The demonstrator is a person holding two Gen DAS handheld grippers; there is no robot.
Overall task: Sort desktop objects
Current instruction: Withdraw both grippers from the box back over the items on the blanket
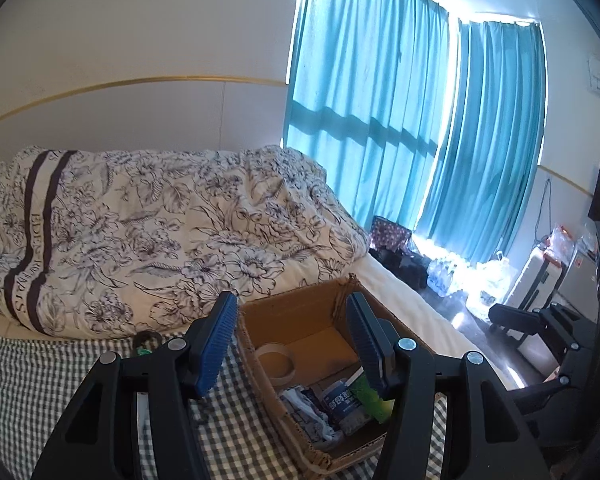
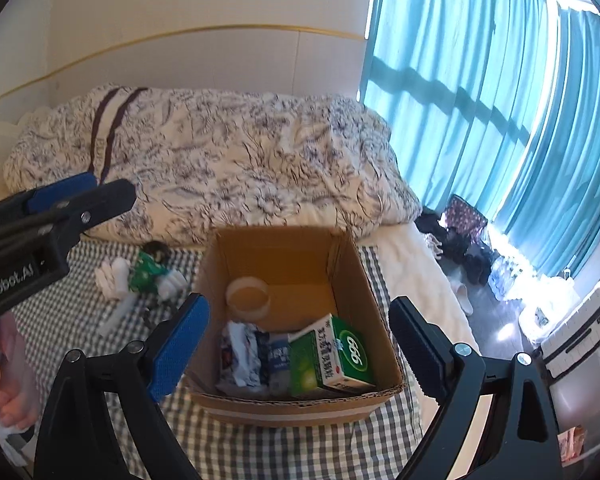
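- My right gripper (image 2: 300, 344) hung over the box (image 2: 374, 292), fingers spread wide and holding nothing; the box opening sat right between them.
- My left gripper (image 1: 292, 340) was also parted with nothing between its pads (image 1: 216, 344), held above the box's (image 1: 300, 300) left wall.
- In the right view I could see the left gripper (image 2: 80, 196) out to the left of the box, with a hand (image 2: 8, 376) on its grip; from that side I could not tell its opening.
- Inside the box lay a tape roll (image 2: 248, 298) toward the back left, a green carton (image 2: 332, 356) marked 999 at the front right, a small blue-labelled bottle (image 2: 278, 360) just left of the carton, and crumpled white wrapping (image 2: 240, 352) at the front left.
- The left view showed the same tape roll (image 1: 276, 364), bottle (image 1: 344, 400) and carton (image 1: 372, 396) in the box.
- Left of the box, on the checked cloth (image 2: 280, 448), a green-clad doll (image 2: 148, 272) lay among white bits (image 2: 112, 276), well apart from both my grippers.
- A floral quilt (image 2: 240, 168) was heaped behind the box.
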